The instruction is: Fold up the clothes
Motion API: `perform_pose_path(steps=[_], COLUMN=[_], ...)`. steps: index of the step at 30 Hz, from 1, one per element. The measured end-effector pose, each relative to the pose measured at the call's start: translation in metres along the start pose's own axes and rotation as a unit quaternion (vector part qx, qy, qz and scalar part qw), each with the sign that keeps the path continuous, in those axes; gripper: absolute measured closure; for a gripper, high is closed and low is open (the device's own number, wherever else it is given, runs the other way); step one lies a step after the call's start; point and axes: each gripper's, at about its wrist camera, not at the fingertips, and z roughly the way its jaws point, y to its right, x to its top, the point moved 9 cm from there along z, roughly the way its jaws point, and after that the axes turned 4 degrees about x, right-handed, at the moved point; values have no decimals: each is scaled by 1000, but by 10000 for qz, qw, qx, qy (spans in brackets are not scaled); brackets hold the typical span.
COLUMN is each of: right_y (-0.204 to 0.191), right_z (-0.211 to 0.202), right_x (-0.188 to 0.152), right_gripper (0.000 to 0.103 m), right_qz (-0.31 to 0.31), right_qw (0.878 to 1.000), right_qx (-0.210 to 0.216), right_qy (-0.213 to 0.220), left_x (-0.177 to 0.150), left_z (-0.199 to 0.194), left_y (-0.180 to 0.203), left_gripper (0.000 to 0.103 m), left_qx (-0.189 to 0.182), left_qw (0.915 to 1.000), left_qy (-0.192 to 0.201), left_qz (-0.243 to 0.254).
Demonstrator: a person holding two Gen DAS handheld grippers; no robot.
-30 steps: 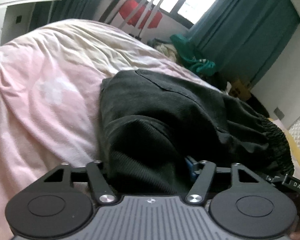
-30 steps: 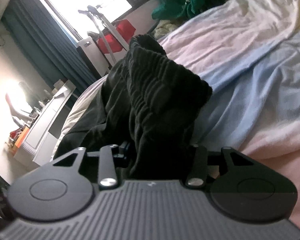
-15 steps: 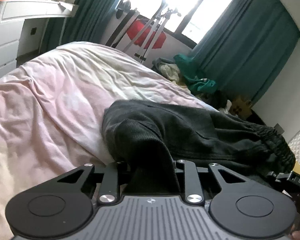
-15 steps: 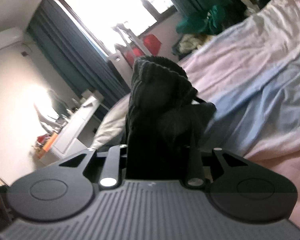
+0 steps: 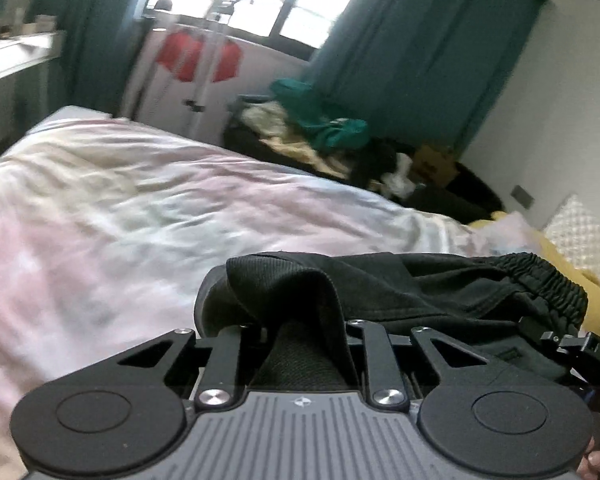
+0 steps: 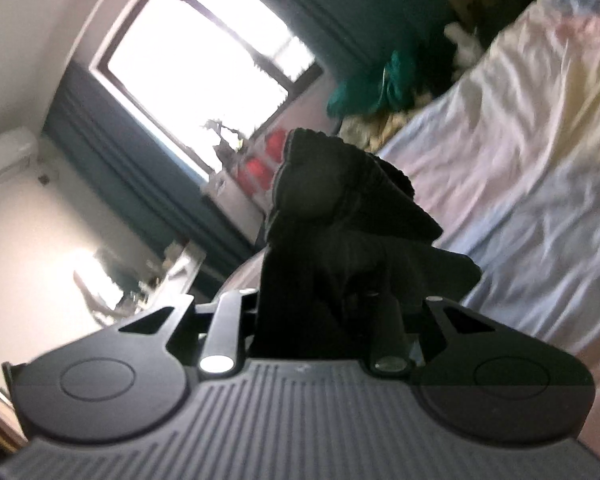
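Observation:
A pair of black trousers [image 5: 400,292] with an elastic waistband hangs lifted above the pastel bedsheet [image 5: 120,208]. My left gripper [image 5: 300,344] has a bunched fold of the dark fabric pinched between its jaws, which are still closing; the cloth hides its fingertips. In the right wrist view the trousers [image 6: 340,208] rise in a dark bunch from my right gripper [image 6: 324,320], which is shut on the waistband end, its tips buried in fabric. The bedsheet [image 6: 520,184] lies below on the right. Part of the right gripper [image 5: 592,350] shows at the left view's right edge.
A heap of green and pale clothes [image 5: 328,128] lies beyond the bed's far edge. A drying rack with red cloth [image 5: 196,56] stands under the window, and a white desk [image 5: 4,60] is at the far left. A yellow fabric [image 5: 560,256] lies by the right wall.
Both grippers' jaws narrowed onto the black trousers and rose, lifting the garment off the bed. More of the room and less of the sheet now shows in both views.

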Motion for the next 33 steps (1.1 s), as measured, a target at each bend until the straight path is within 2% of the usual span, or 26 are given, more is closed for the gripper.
perform_pose_path(steps=[3, 7, 10, 12, 14, 16, 18, 20, 22, 24, 26, 28, 31, 33], right_y=[19, 56, 98, 131, 173, 221, 259, 268, 272, 270, 267, 263, 241, 220], right_z=[-9, -21, -26, -25, -20, -9, -3, -7, -9, -9, -18, -27, -48, -61], right_x=[46, 105, 132, 132, 116, 84, 50, 37, 31, 32, 31, 29, 38, 46], right_gripper=[73, 73, 73, 73, 73, 73, 72, 69, 69, 66, 61, 60, 60, 60], right_qz=[-118, -196, -26, 123, 399, 773, 1073, 1032, 1044, 1110, 1313, 1510, 848, 451], right_qw=[9994, 9956, 9905, 9875, 9837, 9764, 9677, 9709, 9718, 9707, 9658, 9602, 9502, 9473], right_qx=[-97, -254, -404, -620, -1084, -1813, -2251, -2104, -2042, -2062, -2185, -2310, -2980, -3149], right_qy=[309, 885, 1313, 1440, 1381, 885, 376, 496, 547, 531, 480, 429, 331, 385], left_x=[20, 43, 40, 19, -16, -54, -82, -88, -85, -78, -71, -64, -52, -42], left_z=[35, 92, 141, 182, 223, 250, 259, 259, 259, 252, 244, 228, 189, 159], left_y=[52, 120, 160, 176, 182, 184, 184, 179, 174, 173, 171, 171, 172, 173], left_gripper=[82, 81, 81, 80, 80, 80, 76, 74, 71, 67, 62, 63, 63, 61], left_qx=[-296, -937, -1136, -1174, -959, -735, -671, -713, -774, -728, -617, -535, -538, -576], left_qw=[9993, 9945, 9919, 9912, 9907, 9870, 9824, 9824, 9842, 9831, 9808, 9795, 9800, 9798], left_qy=[56, 188, 183, 67, -295, -624, -590, -490, -655, -752, -834, -865, -721, -525], left_qz=[209, 424, 541, 608, 917, 1287, 1643, 1654, 1449, 1504, 1649, 1739, 1777, 1840])
